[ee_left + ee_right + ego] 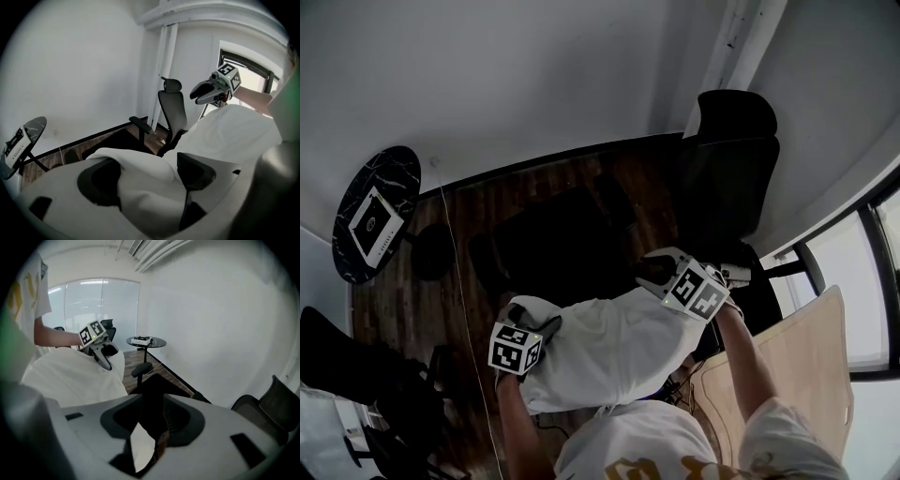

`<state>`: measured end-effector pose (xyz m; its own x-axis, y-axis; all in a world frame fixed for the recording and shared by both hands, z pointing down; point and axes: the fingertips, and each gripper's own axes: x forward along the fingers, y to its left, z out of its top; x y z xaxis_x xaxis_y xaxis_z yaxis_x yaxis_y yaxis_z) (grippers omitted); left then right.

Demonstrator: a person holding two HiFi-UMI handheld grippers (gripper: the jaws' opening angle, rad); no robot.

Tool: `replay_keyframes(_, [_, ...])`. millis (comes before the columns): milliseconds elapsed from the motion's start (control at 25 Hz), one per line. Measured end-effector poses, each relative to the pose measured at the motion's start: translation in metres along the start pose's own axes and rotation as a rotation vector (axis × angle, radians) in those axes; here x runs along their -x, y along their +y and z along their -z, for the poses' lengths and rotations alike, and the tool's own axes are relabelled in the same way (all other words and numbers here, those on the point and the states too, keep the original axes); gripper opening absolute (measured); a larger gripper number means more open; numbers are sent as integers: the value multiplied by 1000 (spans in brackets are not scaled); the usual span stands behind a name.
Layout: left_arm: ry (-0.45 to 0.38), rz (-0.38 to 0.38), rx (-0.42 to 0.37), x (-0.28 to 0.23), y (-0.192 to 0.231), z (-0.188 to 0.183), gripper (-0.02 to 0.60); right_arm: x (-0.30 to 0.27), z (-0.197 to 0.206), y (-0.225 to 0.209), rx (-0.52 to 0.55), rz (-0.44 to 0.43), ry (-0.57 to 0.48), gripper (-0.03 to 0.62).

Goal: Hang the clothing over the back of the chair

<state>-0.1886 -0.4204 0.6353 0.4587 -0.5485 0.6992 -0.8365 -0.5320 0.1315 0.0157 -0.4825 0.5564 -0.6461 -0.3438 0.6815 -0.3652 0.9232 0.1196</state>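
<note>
White cloth garment (609,352) drapes black office chair (567,248) back; left gripper (147,176), right gripper (152,420) both wide to let go, my 2 tools hold nothing.

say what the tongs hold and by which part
Nothing held. Left tongs open, a loose fold of the white garment between them; right tongs open around its corner.

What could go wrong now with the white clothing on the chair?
1. A fold of the clothing lies between the jaws of the open left tool; pulling back might drag it off the chair.
2. A corner of it sits between the jaws of the open right tool and might snag likewise.
</note>
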Motion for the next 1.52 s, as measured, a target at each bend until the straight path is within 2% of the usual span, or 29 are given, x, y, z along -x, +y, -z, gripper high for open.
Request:
replay_keyframes(40, [-7,19,14,2,-3,-1,365,4,-2,4,13,0,-2,133])
replay_keyframes(160, [6,71,39,8,-12,5,390,14,-8,13,-1,-11,-37,123])
replay_keyframes(280, [22,98,-16,18,-24,12,396,22,-9,19,-5,5,-52,115])
replay_keyframes(360, [-16,117,-13,29,-31,10,396,27,-6,23,-8,14,-55,115])
replay_keyframes(520, [-154,166,55,53,-34,-1,396,31,-11,35,-18,2,-85,135])
replay_keyframes(600, [-186,158,58,62,-32,-3,394,32,-16,40,-14,10,-97,133])
replay_keyframes(720, [-184,137,15,69,-36,0,394,33,-22,46,14,32,-107,122])
replay_keyframes(880, [-267,147,12,83,-53,-13,393,50,-40,58,43,74,-143,78])
replay_keyframes(960, [-310,90,-17,95,-55,-23,389,62,-52,66,25,81,-196,49])
replay_keyframes(1000, [-346,24,-45,104,-54,-31,331,69,-57,71,-2,69,-240,23])
replay_keyframes(1040, [-394,-57,-74,116,-53,-39,133,76,-61,78,-38,52,-294,15])
replay_keyframes(1080, [-440,-124,-100,127,-54,-47,33,84,-67,85,-74,38,-354,14])
replay_keyframes(1160, [-488,-173,-135,143,-63,-54,21,99,-77,97,-130,48,-456,12])
replay_keyframes(1280, [-492,-180,-152,158,-79,-49,20,112,-84,115,-195,121,-544,12])
replay_keyframes(1360, [-523,-182,-116,170,-88,-45,20,123,-85,132,-236,160,-597,12])
replay_keyframes(1440, [-585,-182,-70,186,-99,-42,20,137,-90,154,-276,163,-675,12])
replay_keyframes(1520, [-624,-184,-55,201,-110,-37,20,149,-92,176,-315,170,-730,12])
